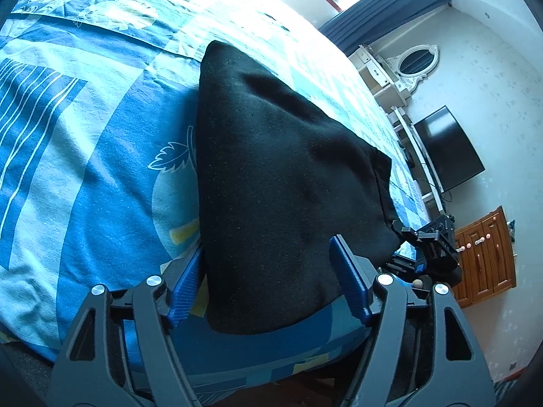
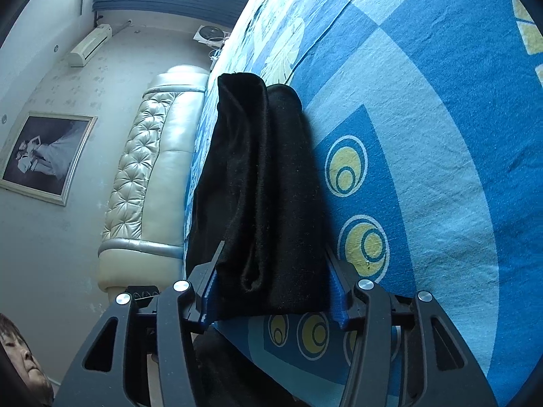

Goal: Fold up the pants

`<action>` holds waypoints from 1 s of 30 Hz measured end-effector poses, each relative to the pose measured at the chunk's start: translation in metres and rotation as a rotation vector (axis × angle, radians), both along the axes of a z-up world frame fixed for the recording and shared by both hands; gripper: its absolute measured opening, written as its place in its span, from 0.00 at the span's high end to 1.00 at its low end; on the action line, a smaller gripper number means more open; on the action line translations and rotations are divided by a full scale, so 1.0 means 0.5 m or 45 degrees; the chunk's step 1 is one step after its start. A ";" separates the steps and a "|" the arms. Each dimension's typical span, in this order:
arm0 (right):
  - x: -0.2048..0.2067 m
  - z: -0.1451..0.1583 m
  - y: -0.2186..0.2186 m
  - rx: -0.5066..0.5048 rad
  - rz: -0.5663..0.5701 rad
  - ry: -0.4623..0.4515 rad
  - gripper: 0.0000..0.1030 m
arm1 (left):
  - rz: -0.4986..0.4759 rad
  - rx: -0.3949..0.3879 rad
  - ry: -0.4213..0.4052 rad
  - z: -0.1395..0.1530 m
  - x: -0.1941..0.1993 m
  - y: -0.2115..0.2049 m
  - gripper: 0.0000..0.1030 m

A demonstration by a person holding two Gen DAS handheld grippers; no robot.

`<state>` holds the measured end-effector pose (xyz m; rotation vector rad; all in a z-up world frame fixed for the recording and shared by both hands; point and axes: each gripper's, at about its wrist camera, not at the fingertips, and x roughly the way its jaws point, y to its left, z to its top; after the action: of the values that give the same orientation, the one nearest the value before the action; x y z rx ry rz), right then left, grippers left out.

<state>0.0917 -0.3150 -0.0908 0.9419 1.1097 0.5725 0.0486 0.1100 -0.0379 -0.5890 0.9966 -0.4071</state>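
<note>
Folded black fabric pants (image 1: 271,176) lie on the blue patterned bed sheet (image 1: 85,169) between both spread claws: left claw (image 1: 271,271), right claw (image 2: 271,288). Only the right wrist view shows the layered folds.

Home bedroom: bed (image 2: 424,108) with blue patterned sheet, tufted headboard (image 2: 149,169), framed photo (image 2: 47,156), wall AC unit (image 2: 90,45), curtained window (image 1: 383,6), TV (image 1: 448,149), wooden cabinet (image 1: 485,254).

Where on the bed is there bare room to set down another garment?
Bare bedspread spreads wide beyond the black pants' far side in the left view, and past their circle-patterned side in the right view. The near edge is crowded by both grippers.
</note>
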 end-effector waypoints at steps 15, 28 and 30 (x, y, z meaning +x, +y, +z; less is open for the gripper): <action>0.101 -0.008 0.020 0.010 0.072 -0.041 0.40 | -0.126 -0.006 0.061 -0.043 0.119 0.018 0.22; 0.105 -0.045 0.008 0.084 0.086 0.002 0.70 | -0.175 0.061 0.042 -0.056 0.127 -0.005 0.44; 0.106 -0.044 0.010 0.085 0.083 0.003 0.70 | -0.176 0.066 0.036 -0.053 0.125 -0.006 0.44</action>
<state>0.1446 -0.3102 -0.1129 0.9672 1.1319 0.6653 0.1111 0.1070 -0.0646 -0.4816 1.0757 -0.4945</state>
